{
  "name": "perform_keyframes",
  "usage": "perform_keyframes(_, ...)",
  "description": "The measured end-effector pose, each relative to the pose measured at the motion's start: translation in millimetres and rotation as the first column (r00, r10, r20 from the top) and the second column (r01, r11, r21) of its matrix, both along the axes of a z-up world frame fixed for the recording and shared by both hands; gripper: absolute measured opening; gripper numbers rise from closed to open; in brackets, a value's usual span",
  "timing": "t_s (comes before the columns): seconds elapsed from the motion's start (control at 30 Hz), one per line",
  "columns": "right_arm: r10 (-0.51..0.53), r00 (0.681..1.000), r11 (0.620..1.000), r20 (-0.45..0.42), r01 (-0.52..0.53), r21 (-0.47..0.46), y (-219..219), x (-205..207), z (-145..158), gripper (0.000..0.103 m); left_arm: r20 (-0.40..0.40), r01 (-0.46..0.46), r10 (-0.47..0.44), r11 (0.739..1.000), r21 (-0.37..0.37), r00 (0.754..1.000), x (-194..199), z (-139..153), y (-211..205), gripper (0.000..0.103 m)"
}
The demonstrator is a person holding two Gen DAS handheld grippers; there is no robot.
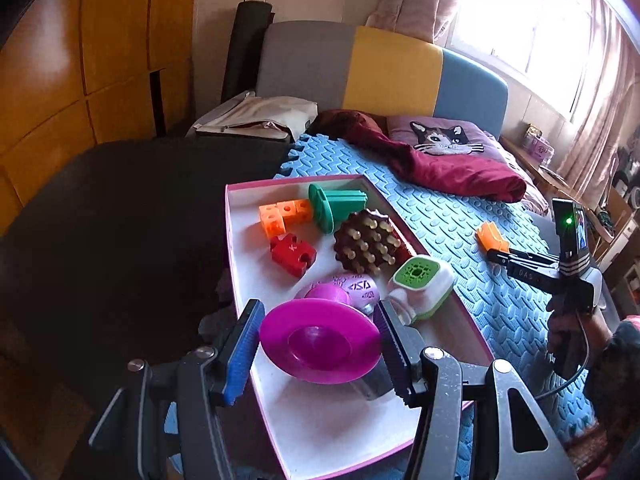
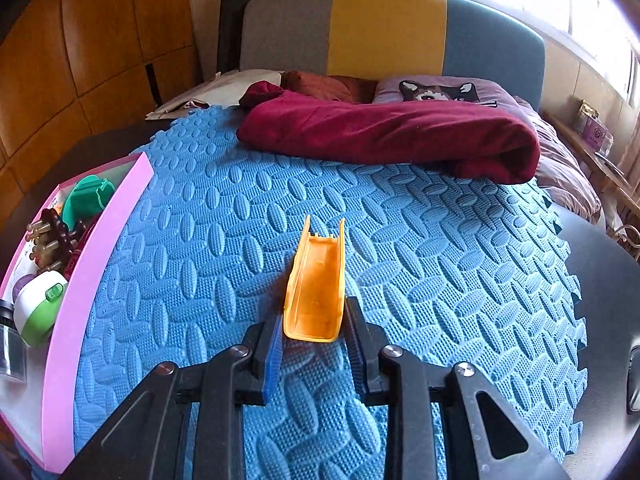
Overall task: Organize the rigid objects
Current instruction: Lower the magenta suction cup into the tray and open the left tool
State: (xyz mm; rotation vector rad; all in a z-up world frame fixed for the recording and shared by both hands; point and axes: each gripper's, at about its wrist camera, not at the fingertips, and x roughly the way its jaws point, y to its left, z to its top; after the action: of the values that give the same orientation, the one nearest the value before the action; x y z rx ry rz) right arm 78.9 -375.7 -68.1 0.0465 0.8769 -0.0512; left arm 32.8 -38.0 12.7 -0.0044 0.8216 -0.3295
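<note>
A pink-rimmed white tray (image 1: 320, 432) lies on the blue foam mat (image 2: 400, 220). My left gripper (image 1: 318, 340) is shut on a magenta spool-shaped toy (image 1: 320, 346), held over the tray's near part. The tray holds orange cubes (image 1: 282, 214), a red block (image 1: 292, 254), a green spool (image 1: 334, 206), a brown pegged disc (image 1: 366, 242), a purple ball (image 1: 360, 288) and a white-green cube (image 1: 420, 284). My right gripper (image 2: 314, 322) is shut on an orange channel piece (image 2: 316, 284) just above the mat, right of the tray (image 2: 100, 248); it also shows in the left wrist view (image 1: 492, 238).
A maroon blanket (image 2: 392, 132) and a cat pillow (image 1: 444, 138) lie at the far end of the mat before the grey, yellow and blue headboard (image 1: 392, 72). A dark surface (image 1: 120, 220) lies left of the tray. Wooden cabinets (image 1: 80, 52) stand at left.
</note>
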Motion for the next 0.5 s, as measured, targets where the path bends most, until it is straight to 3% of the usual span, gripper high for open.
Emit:
perform_keyframes(0.33, 0.001, 1.0, 1.0, 0.001, -0.001, 0.007, -1, 0, 0, 0.028, -0.018, -0.021, 0.021, 0.999, -0.031, 1.0, -11, -2, 28, 0.057)
perform_keyframes(0.5, 0.0, 1.0, 1.0, 0.001, 0.0, 0.008, -1, 0, 0, 0.028, -0.037, 0.042, -0.045, 0.997, -0.069, 0.998, -25, -7, 34, 0.057)
